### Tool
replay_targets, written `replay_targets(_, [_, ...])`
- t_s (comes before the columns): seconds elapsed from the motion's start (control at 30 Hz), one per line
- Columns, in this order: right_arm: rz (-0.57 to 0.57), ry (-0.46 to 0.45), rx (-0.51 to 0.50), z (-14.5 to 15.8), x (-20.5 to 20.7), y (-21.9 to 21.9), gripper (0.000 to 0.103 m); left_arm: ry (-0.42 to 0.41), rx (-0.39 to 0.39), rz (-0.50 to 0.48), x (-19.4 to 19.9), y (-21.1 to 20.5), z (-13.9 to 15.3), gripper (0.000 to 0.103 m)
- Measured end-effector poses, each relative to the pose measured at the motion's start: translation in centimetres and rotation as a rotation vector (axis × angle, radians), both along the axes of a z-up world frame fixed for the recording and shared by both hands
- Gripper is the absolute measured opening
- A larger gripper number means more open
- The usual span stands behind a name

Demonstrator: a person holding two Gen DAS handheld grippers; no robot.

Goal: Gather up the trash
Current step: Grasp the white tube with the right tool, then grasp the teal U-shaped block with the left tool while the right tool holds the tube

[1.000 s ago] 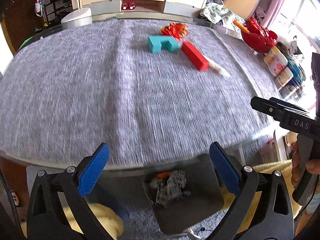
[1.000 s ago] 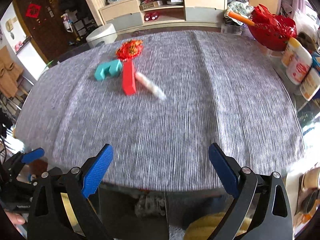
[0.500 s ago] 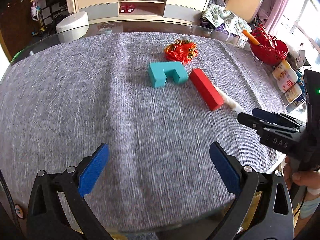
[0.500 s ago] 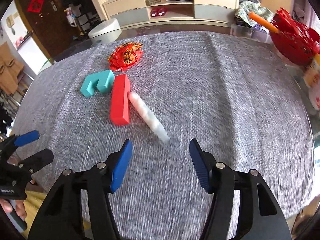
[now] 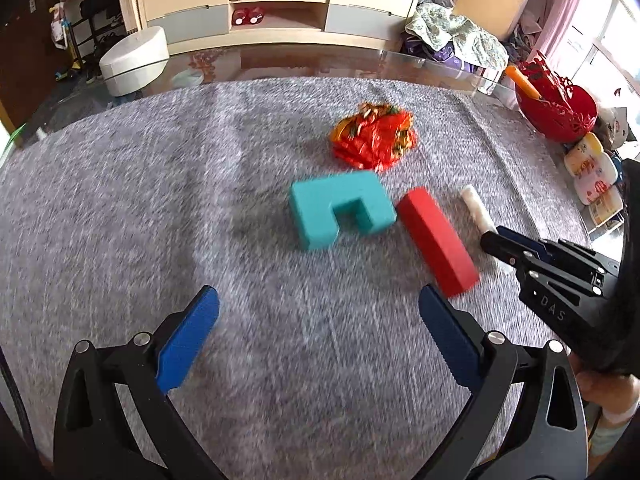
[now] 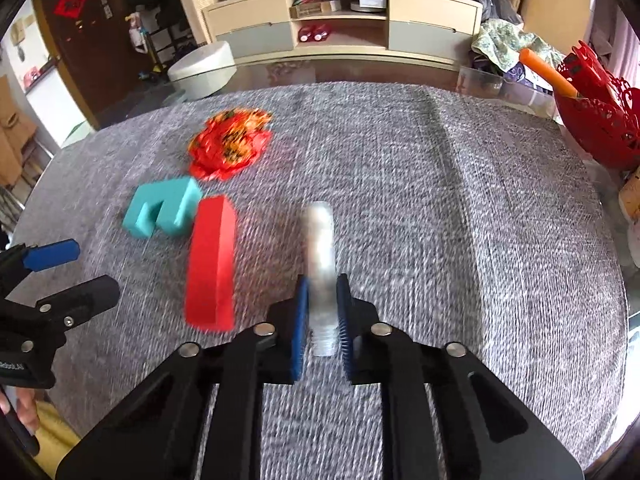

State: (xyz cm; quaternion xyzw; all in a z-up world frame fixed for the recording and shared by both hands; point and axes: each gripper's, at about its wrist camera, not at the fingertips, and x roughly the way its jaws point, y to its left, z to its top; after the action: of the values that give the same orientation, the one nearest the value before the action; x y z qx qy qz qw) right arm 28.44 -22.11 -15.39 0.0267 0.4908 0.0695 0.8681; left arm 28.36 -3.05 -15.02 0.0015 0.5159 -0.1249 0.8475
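A clear plastic bottle (image 6: 319, 252) lies on the grey cloth; my right gripper (image 6: 322, 312) is shut on its neck end. The bottle also shows in the left wrist view (image 5: 476, 208), with the right gripper (image 5: 496, 240) on it. A crumpled red and orange wrapper (image 5: 374, 140) lies farther back, also in the right wrist view (image 6: 230, 142). My left gripper (image 5: 318, 328) is open and empty above the cloth, short of the blocks.
A teal U-shaped block (image 5: 340, 208) and a red bar block (image 5: 438, 234) lie between wrapper and bottle. A red basket (image 6: 600, 116) and jars (image 5: 592, 172) stand at the table's right edge. A wooden cabinet (image 5: 280, 4) is behind.
Both grippers moved forward over the table. My right gripper closed from open onto the bottle. My left gripper stayed open and came closer to the blocks.
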Motion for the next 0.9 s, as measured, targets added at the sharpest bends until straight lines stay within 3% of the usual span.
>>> replay_targets(0.33, [0.013,0.013,0.058,0.0,1.6,-0.8,0.015,0.006,-0.006,-0.002,3.8,-2.3,-1.8,0.095])
replay_targets(0.47, [0.012,0.01,0.072,-0.1,1.8,-0.8,0.015,-0.024,0.026,0.006,5.0,-3.0,-2.1,0.093])
replay_targets(0.5, [0.012,0.009,0.073,-0.2,1.8,-0.7,0.015,-0.033,0.036,0.009,5.1,-3.0,-2.1,0.091])
replay_targets(0.57, [0.011,0.009,0.074,-0.2,1.9,-0.8,0.015,-0.055,0.072,0.015,5.3,-3.1,-1.9,0.072])
replay_targets(0.63, [0.008,0.009,0.072,-0.2,1.7,-0.8,0.015,-0.062,0.098,0.025,5.0,-2.9,-1.8,0.062])
replay_targets(0.9, [0.015,0.037,0.074,-0.1,-0.9,-0.5,0.015,-0.032,0.069,0.01,2.3,-1.2,-1.3,0.062])
